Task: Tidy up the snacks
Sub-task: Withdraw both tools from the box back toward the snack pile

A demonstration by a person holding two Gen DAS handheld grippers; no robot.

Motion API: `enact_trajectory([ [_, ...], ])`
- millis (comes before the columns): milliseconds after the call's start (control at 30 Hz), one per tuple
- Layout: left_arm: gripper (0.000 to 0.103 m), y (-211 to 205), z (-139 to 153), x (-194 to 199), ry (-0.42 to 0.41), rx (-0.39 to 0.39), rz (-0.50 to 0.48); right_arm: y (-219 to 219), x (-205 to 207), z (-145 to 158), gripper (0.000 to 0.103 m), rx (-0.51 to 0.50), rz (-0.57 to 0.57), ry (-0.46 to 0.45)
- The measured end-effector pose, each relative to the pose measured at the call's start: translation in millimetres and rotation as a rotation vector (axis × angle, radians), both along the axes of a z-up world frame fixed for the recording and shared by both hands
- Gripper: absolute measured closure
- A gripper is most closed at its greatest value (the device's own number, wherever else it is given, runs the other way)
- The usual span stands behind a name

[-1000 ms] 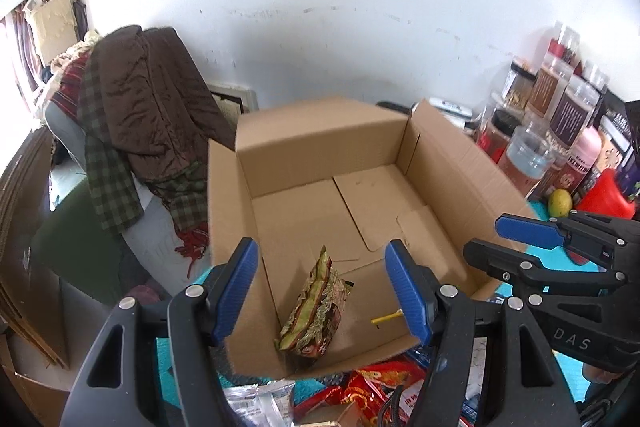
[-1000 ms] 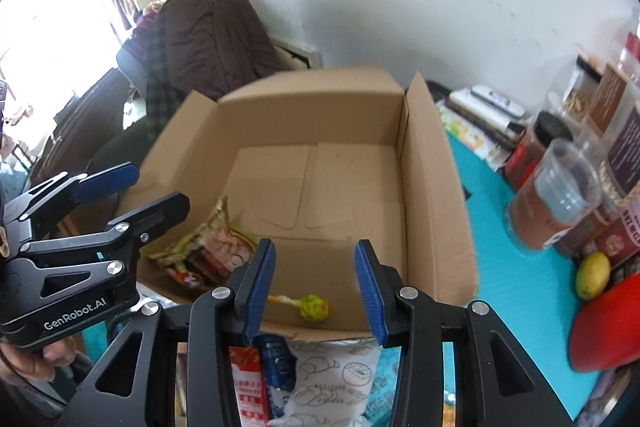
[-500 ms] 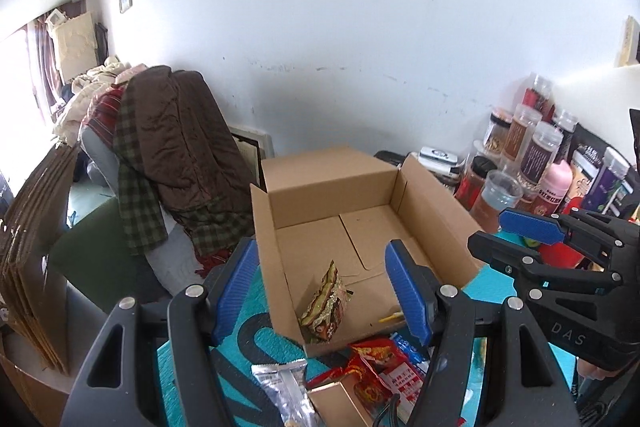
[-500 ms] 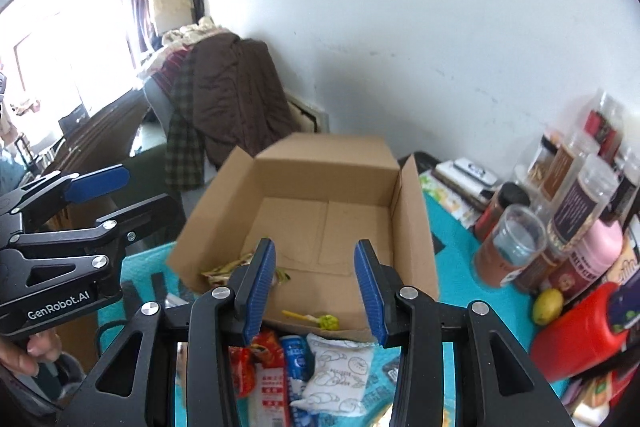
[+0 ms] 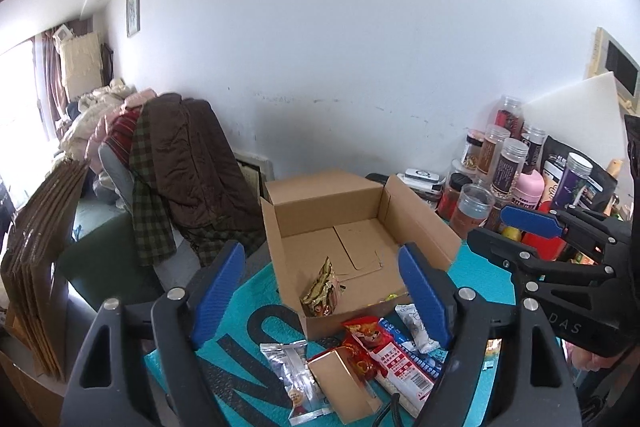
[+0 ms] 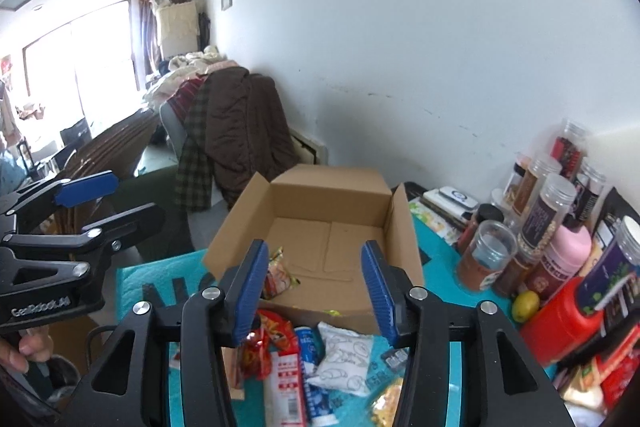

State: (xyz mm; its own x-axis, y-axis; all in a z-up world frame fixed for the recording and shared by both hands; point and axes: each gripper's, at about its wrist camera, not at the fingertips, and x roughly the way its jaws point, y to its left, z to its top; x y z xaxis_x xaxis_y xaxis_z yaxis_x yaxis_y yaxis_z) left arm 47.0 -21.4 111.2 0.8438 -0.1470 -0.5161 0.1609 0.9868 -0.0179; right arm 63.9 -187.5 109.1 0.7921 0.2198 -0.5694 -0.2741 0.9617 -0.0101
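An open cardboard box (image 5: pixel 424 227) (image 6: pixel 400 235) stands on a teal mat. A gold-red snack bag (image 5: pixel 322 291) (image 6: pixel 280 275) leans in its near left corner, beside a small yellow item (image 5: pixel 390 295). Loose snacks lie in front of the box: a silver packet (image 5: pixel 296 375), a gold carton (image 5: pixel 344 385), a red packet (image 5: pixel 366 337), a red-white bar (image 6: pixel 286 383) and a white packet (image 6: pixel 346 357). My left gripper (image 5: pixel 320 291) is open and empty, above the snacks. My right gripper (image 6: pixel 316 287) is open and empty, also back from the box.
Jars and bottles (image 5: pixel 504 167) (image 6: pixel 544 211) crowd the right side, with a red bottle (image 6: pixel 560 319) and a lemon (image 6: pixel 526 301). A chair draped with a brown coat (image 5: pixel 188 163) stands left of the table. Flat cardboard (image 5: pixel 36 251) leans at far left.
Both grippers have pulled back and up from the box, which now looks smaller and farther. The loose snacks in front of it have come into view.
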Motion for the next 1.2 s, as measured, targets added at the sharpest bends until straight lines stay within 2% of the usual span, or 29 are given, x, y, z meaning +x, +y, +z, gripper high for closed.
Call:
enact_trajectory([
  [167, 0.023, 2.8, -3.7, -19.8, 0.003, -0.009, -0.022, 1.8, -20.9, -2.1, 0.054, 0.015, -0.007, -0.007],
  [267, 0.023, 4.5, -8.2, -30.1, 0.008, -0.011, -0.036, 3.7, -32.6, -6.4, 0.048, 0.017, -0.012, -0.017],
  [433, 0.023, 7.8, -15.8, -46.2, 0.008, -0.008, -0.044, 7.7, -47.1, -15.3, 0.048, 0.007, -0.027, -0.016],
  [500, 0.023, 8.8, -18.6, -52.2, 0.001, -0.002, -0.043, 9.5, -52.8, -18.8, 0.042, 0.007, -0.027, -0.020],
  [600, 0.023, 11.3, -26.2, -60.4, 0.003, 0.004, -0.038, 11.9, -62.6, -24.4, 0.040, -0.007, -0.037, -0.039],
  [767, 0.023, 12.6, -39.7, -67.9, 0.034, 0.005, -0.036, 13.6, -73.2, -35.0, 0.035, -0.002, -0.045, -0.040],
  [1200, 0.023, 15.6, -78.0, -73.1, 0.135, -0.018, -0.060, 12.8, -78.8, -74.9, 0.034, 0.006, -0.051, 0.016],
])
